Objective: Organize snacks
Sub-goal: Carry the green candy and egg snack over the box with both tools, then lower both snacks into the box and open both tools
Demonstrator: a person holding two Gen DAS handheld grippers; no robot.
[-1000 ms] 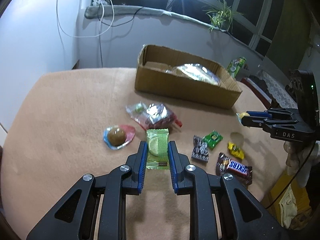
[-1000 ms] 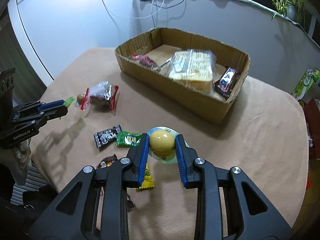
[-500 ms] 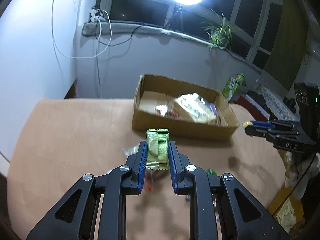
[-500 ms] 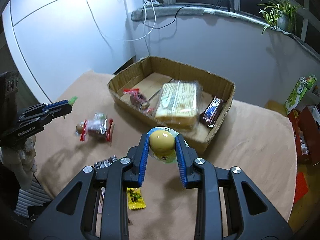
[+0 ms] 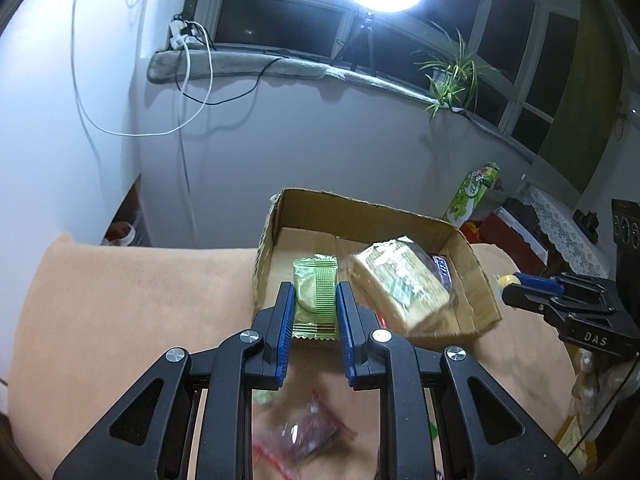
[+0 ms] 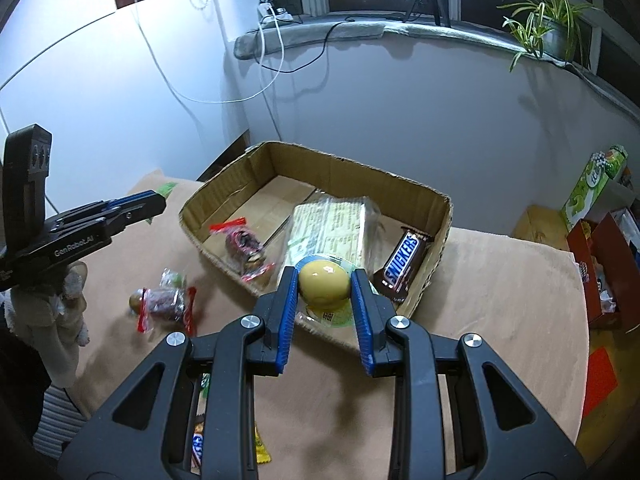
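Our left gripper (image 5: pixel 315 302) clamps a green packet (image 5: pixel 315 300) in the air at the near edge of the box (image 5: pixel 360 210), and our right gripper (image 6: pixel 325 290) clamps a yellow ball snack (image 6: pixel 323 283) above the box's near wall. Inside the box lie a wrapped bread pack (image 6: pixel 332 224), a Snickers bar (image 6: pixel 402 266) and a red-wrapped sweet (image 6: pixel 244 246); another red-wrapped snack (image 6: pixel 164 302) lies on the table (image 6: pixel 500 280) just beside the box.

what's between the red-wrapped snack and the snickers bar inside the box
In the right wrist view, the clear-wrapped bread loaf lies between the red-wrapped snack and the Snickers bar in the cardboard box.
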